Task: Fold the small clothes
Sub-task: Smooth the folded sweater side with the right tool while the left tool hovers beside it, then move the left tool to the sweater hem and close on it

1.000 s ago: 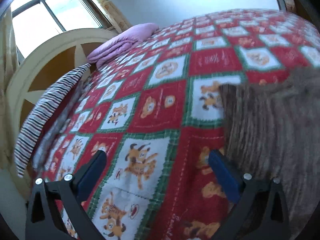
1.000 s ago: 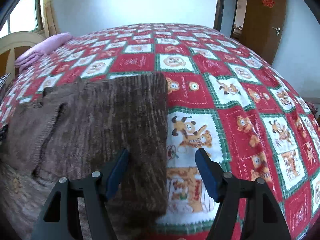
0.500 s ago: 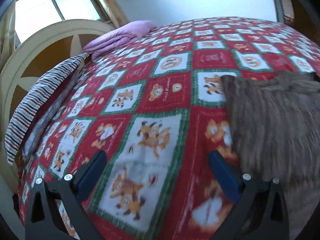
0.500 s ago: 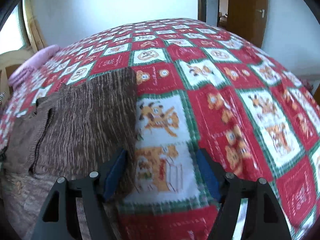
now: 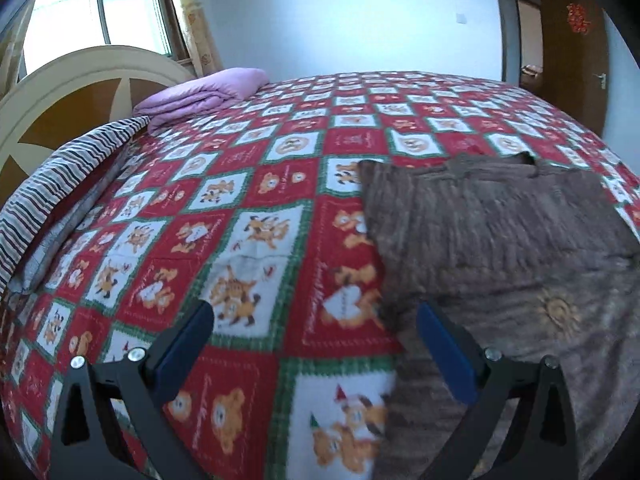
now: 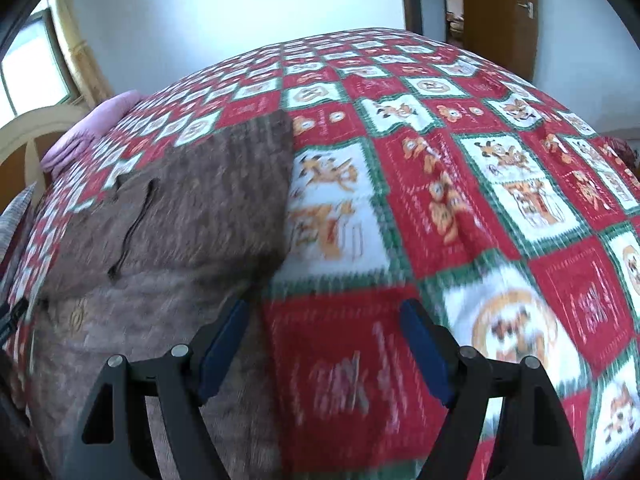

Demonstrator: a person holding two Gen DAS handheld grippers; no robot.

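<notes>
The left claw [image 5: 314,334] is hanging with its jaws spread wide, nothing between them, its blue-padded fingers [image 5: 185,347] reaching toward twelve o'clock from black arms at seven and five o'clock. The right claw [image 6: 324,338] is likewise gaping and holding nothing, its blue-padded fingers [image 6: 425,354] pointing toward twelve o'clock.

Daylit window [image 5: 100,8], white wall [image 5: 340,12], brown door [image 6: 500,8].

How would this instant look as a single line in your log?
left gripper: open, empty | right gripper: open, empty | brown sweater: sleeves folded in, flat on bedspread | phase: between folds
</notes>
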